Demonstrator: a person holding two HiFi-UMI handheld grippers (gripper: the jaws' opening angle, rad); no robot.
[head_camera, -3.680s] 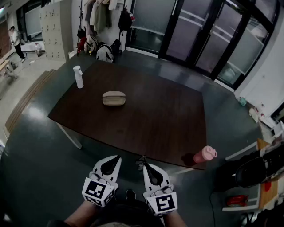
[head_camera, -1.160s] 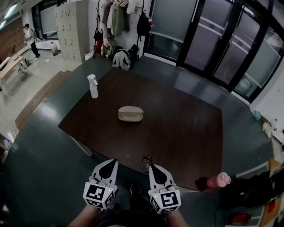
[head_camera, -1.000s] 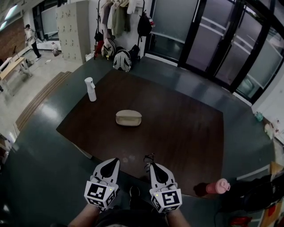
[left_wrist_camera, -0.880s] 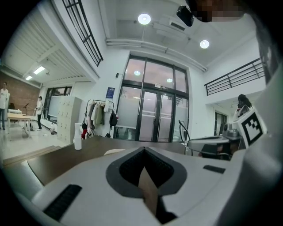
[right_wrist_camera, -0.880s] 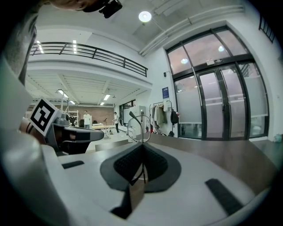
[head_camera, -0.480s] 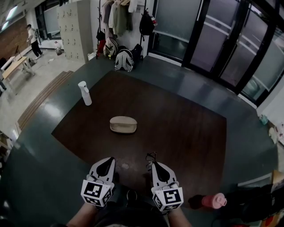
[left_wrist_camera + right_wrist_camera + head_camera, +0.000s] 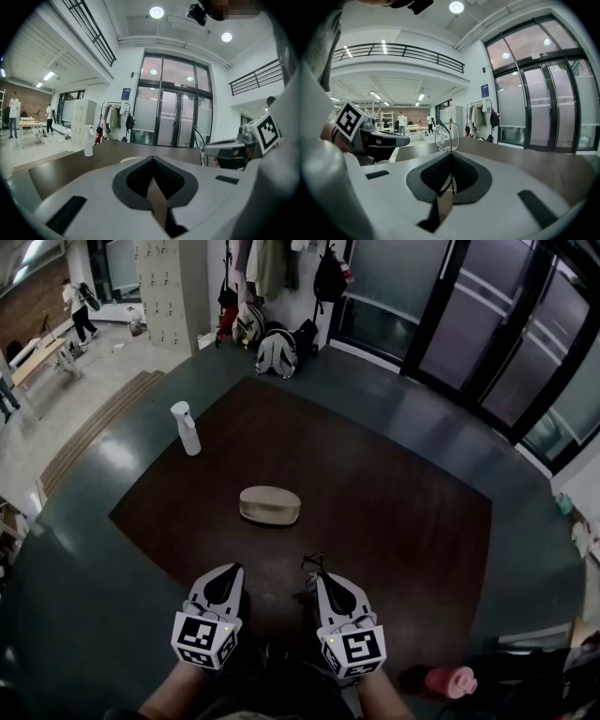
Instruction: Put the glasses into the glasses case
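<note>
Table: dark wood, smooth, slight sheen. Glasses case: beige, matt. Spray bottle: smooth white plastic. Glasses: thin dark wire frame, clear lenses. Left gripper and right gripper: matt white plastic shells, black ribbed pads. Floor: dark, glossy.

Nothing really readable in this one, tbh. There's a small blue wall sign next to the glass doors, but the print's way too tiny to make out. The cubes on the left gripper and right gripper just carry black-and-white square markers, so patterns only, no letters or numbers.
</note>
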